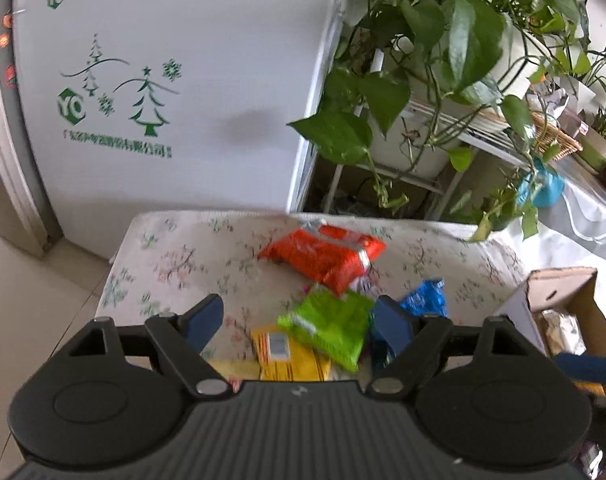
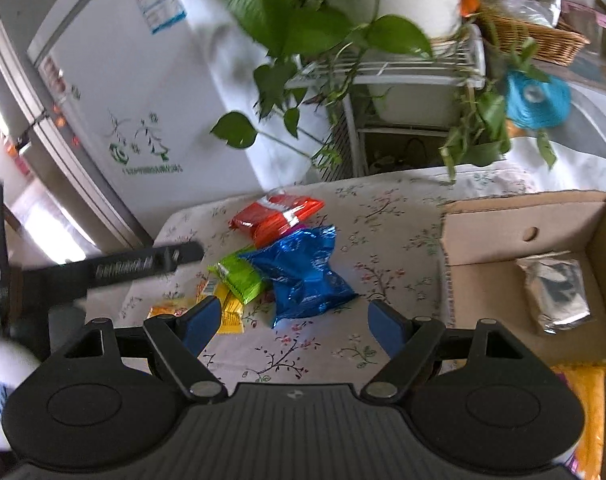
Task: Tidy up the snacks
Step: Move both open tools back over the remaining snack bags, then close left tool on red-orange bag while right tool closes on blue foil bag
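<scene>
Hovering above a floral tablecloth [image 2: 383,216] with blue-padded jaws standing apart and nothing between them: left gripper [image 1: 299,320] and right gripper [image 2: 291,324], both angled down toward a small heap of snacks. Lying in the middle of the cloth, an orange packet [image 1: 327,256] farthest from the cameras, with a green packet [image 1: 327,326] just nearer and overlapping a yellow packet [image 1: 291,356] beneath it. Resting beside these, touching the green one, a crumpled blue packet [image 2: 303,272], partly hidden behind the left gripper's right finger in the left wrist view. Showing in the right wrist view, a further bit of yellow wrapper at the left edge of the heap, too small to make out clearly. Sitting at the right edge of the table, an open cardboard box [image 2: 503,236] with a silver foil packet [image 2: 555,292] lying inside on its floor and something orange-yellow nearer the camera, only partly showing. Reaching in from the left of the right wrist view, the dark body of the other gripper, blurred. Standing behind the table, a white refrigerator [image 1: 183,80] printed with green trees, and next to it a leafy potted plant [image 1: 443,52] on a white rack, with a wicker basket [image 2: 543,40] off to the right.
</scene>
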{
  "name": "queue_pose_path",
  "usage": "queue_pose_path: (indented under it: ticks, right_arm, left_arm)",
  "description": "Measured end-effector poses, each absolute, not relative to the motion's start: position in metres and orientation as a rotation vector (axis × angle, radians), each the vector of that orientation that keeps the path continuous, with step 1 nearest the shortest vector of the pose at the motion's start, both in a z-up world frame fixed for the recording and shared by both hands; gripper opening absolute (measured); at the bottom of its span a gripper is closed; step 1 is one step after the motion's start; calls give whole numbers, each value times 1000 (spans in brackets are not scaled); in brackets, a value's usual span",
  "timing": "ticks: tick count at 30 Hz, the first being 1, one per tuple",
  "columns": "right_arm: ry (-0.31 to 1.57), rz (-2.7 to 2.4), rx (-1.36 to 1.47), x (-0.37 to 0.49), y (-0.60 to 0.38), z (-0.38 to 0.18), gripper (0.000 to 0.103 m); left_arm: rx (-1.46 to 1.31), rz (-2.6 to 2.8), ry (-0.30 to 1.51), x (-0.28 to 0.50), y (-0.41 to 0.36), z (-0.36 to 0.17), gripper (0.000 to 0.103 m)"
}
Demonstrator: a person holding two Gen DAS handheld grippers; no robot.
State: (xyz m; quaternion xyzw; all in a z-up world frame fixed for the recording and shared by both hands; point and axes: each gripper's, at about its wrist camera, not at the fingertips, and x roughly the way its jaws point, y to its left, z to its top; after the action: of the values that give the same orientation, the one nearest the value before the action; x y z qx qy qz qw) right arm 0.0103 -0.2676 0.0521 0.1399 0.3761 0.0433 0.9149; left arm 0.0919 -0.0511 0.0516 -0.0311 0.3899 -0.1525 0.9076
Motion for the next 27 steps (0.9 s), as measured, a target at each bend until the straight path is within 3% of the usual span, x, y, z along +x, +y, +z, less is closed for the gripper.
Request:
queue_pose_path:
  ticks: [10,27]
  right_arm:
    - [793,36,237,43,-253,25,85]
    - [773,23,110,86,-232,-6,86]
  left_arm:
    - [-45,-401,823,145,-72,26,83]
    - [214,-629,807,192,-122,-13,83]
